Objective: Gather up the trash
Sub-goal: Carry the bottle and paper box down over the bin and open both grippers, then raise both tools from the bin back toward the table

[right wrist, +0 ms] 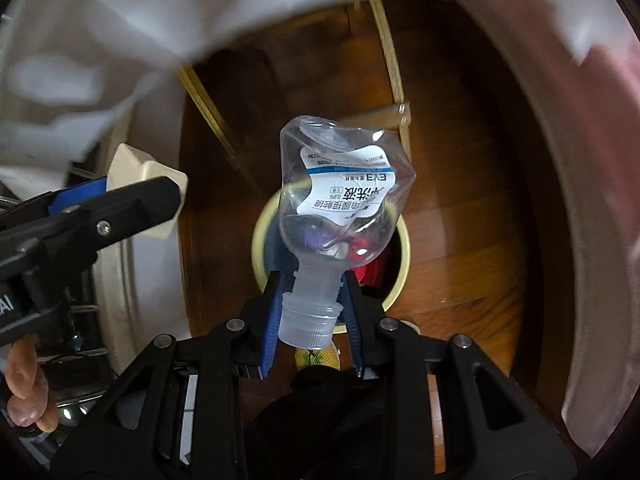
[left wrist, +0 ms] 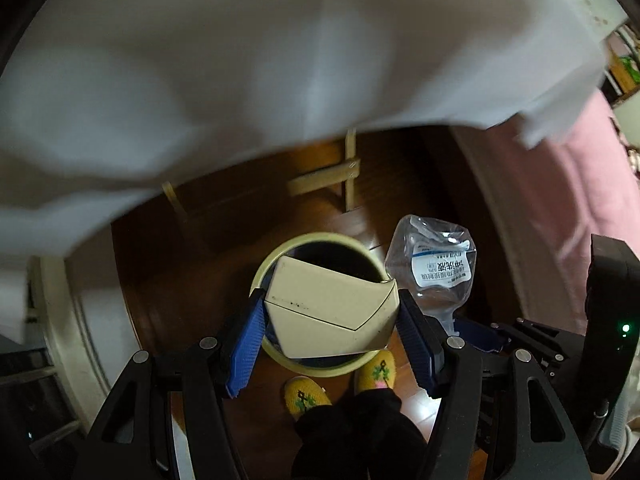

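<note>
My left gripper [left wrist: 332, 316] is shut on a cream plastic box [left wrist: 332, 312], its blue pads pressing both ends, right above the round pale-yellow bin [left wrist: 264, 268] on the wooden floor. A crumpled clear plastic bottle [right wrist: 340, 192] with a white and blue label hangs cap-down in my right gripper [right wrist: 310, 308], which is shut on its neck and cap. Below that bottle the same bin [right wrist: 404, 248] shows red and dark trash inside. In the left wrist view the bottle [left wrist: 434, 264] hangs just right of the bin. The right wrist view has the cream box [right wrist: 148, 172] at its left.
A white cloth [left wrist: 280, 60] hangs over the top of both views, with pale wooden legs [left wrist: 348, 176] under it. Pink fabric [left wrist: 568, 200] lies to the right. A person's yellow slippers [left wrist: 308, 396] stand just before the bin. A hand [right wrist: 28, 392] grips the left tool.
</note>
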`<state>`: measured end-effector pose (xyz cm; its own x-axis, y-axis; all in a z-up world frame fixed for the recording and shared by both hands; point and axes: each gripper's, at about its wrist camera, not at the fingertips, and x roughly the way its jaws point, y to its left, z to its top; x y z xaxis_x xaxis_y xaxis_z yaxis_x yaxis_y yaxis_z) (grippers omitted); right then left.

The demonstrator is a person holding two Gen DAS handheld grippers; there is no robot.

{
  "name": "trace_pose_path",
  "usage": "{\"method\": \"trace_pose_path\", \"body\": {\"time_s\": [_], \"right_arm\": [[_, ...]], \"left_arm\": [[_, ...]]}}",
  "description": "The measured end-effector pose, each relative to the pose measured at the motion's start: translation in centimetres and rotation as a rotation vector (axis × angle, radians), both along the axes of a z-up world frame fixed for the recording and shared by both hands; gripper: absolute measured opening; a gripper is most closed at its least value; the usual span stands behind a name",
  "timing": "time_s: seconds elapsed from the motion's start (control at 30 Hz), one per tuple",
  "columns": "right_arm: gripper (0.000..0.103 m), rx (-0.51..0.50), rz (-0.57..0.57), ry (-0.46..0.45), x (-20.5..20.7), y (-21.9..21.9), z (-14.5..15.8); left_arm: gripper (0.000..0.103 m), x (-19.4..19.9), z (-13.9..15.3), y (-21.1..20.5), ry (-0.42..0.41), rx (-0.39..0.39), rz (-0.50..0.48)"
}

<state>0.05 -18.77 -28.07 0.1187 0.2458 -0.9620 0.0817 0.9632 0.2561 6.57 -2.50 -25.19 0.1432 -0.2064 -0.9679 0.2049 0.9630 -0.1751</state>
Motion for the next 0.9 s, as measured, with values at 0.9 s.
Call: {"method": "trace_pose_path", "body": {"time_s": [0.9], "right_arm": [[0.031, 0.013, -0.037, -0.023, 1.0, -0.7, -3.7]], "left_arm": [[0.094, -0.5, -5.7, 1.6, -0.053, 0.082, 0.13]]}}
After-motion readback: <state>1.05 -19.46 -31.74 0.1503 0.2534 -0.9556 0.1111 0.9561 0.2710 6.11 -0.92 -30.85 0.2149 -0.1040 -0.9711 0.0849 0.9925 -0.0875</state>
